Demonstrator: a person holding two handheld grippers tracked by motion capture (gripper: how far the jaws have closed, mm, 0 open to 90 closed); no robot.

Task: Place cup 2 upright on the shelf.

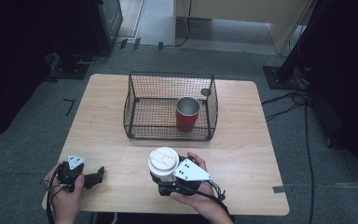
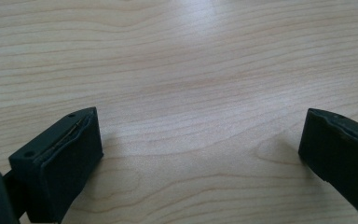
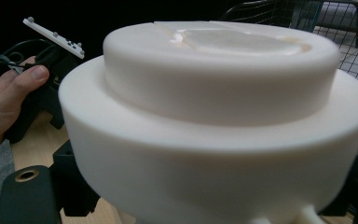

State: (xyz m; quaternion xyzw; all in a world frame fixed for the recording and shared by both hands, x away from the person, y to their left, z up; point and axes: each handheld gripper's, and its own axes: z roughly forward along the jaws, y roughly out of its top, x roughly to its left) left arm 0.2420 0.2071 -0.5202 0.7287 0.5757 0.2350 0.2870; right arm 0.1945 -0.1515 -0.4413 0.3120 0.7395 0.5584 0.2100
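Risked tipping the white lidded cup (image 1: 163, 162) on any lift, gripped as it was low between the jaws of the right gripper (image 1: 173, 183) at the table's (image 1: 242, 154) near edge, top-heavy under its lid. Held nothing in the left gripper (image 1: 94, 176), jaws spread wide over bare wood. Counted two cups, the white one and a red cup (image 1: 187, 113) upright in the one wire basket (image 1: 135, 102), and two grippers.

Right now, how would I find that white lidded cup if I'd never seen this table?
Start at the wooden table and find the black wire basket in its middle, which holds a red cup. Come toward the near edge: the white cup sits between the jaws of the right gripper. Unlike the open red cup, it is white, capped with a lid, and outside the basket.
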